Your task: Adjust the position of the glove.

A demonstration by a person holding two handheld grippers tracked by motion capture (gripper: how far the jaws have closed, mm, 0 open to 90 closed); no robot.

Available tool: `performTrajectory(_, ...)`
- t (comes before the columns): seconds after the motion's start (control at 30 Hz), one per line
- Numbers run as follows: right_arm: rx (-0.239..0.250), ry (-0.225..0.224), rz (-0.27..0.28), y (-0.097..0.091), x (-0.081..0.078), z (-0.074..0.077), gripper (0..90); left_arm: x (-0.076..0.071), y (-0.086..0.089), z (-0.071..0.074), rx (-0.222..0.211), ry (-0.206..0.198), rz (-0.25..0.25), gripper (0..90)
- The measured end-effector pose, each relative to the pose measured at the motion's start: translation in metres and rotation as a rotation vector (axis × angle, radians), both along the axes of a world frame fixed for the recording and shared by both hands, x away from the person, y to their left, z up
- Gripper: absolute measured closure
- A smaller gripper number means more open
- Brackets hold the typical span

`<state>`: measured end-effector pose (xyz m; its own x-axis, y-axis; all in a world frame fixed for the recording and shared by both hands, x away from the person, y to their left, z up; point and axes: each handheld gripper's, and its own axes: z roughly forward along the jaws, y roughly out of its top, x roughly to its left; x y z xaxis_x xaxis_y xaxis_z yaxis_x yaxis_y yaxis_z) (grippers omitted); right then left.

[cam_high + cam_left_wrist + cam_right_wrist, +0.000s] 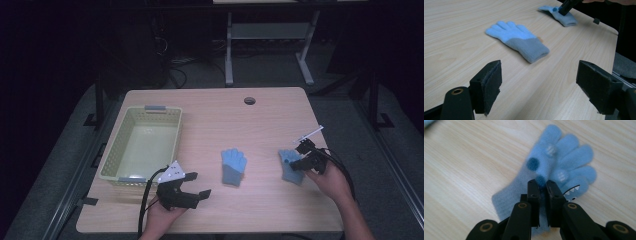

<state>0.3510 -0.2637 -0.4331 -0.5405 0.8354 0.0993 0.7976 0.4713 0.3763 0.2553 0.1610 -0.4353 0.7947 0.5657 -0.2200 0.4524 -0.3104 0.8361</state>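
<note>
Glove (pixel 544 172) with a monster face, light blue, lies flat on the wooden table (pixel 260 115) near its right edge, fingers spread away from the right gripper (pixel 543 185). That gripper comes down on the glove's palm, and its two black jaws are pinched together on a fold of the knit, so a small ridge of blue fabric sits squeezed between the pads. In the high view the same glove (pixel 290 165) rests just in front of the person's right hand (pixel 332 182). A second, plain blue glove (pixel 233 165) lies flat at the table's middle, well apart from both grippers. The left gripper (pixel 192 185) hovers near the table's front edge, its jaws spread wide with nothing between them, just beside a pale yellow basket (pixel 117 145).
</note>
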Motion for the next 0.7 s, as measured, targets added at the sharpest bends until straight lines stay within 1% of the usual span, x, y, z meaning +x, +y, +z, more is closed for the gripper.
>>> performTrajectory(0.1, 0.008, -0.009, -0.003, 0.001, -0.003, 0.004, 83.3, -0.001, -0.001, 0.000, -0.002, -0.003, 0.001, 20.4)
performTrajectory(0.17, 0.010, -0.025, 0.010, 0.002, -0.006, 0.011, 83.3, -0.001, -0.001, -0.001, 0.005, -0.004, 0.003, 20.4)
performTrajectory(0.3, 0.015, -0.052, 0.017, 0.005, -0.009, 0.024, 83.3, -0.002, -0.001, -0.001, 0.001, -0.004, 0.003, 20.4)
performTrajectory(0.33, 0.013, -0.065, 0.025, 0.005, -0.009, 0.028, 83.3, -0.002, -0.002, -0.001, 0.001, -0.005, 0.003, 20.4)
performTrajectory(0.47, 0.027, -0.086, 0.024, 0.009, -0.011, 0.040, 83.3, -0.002, -0.001, -0.001, -0.004, -0.005, 0.004, 20.4)
performTrajectory(0.5, 0.027, -0.086, 0.024, 0.009, -0.011, 0.040, 83.3, -0.002, -0.001, -0.001, -0.004, -0.005, 0.004, 20.4)
performTrajectory(0.53, 0.029, -0.091, 0.030, 0.010, -0.012, 0.043, 83.3, -0.002, -0.001, -0.001, -0.007, -0.007, 0.005, 20.4)
performTrajectory(0.57, 0.025, -0.107, 0.036, 0.014, -0.013, 0.049, 83.2, -0.002, -0.001, 0.000, -0.006, -0.009, 0.004, 20.4)
performTrajectory(0.67, 0.026, -0.119, 0.050, 0.020, -0.014, 0.056, 83.2, -0.001, -0.001, -0.001, -0.006, -0.006, 0.004, 20.4)
performTrajectory(0.7, 0.026, -0.119, 0.050, 0.020, -0.014, 0.056, 83.2, -0.001, -0.001, -0.001, -0.006, -0.006, 0.004, 20.4)
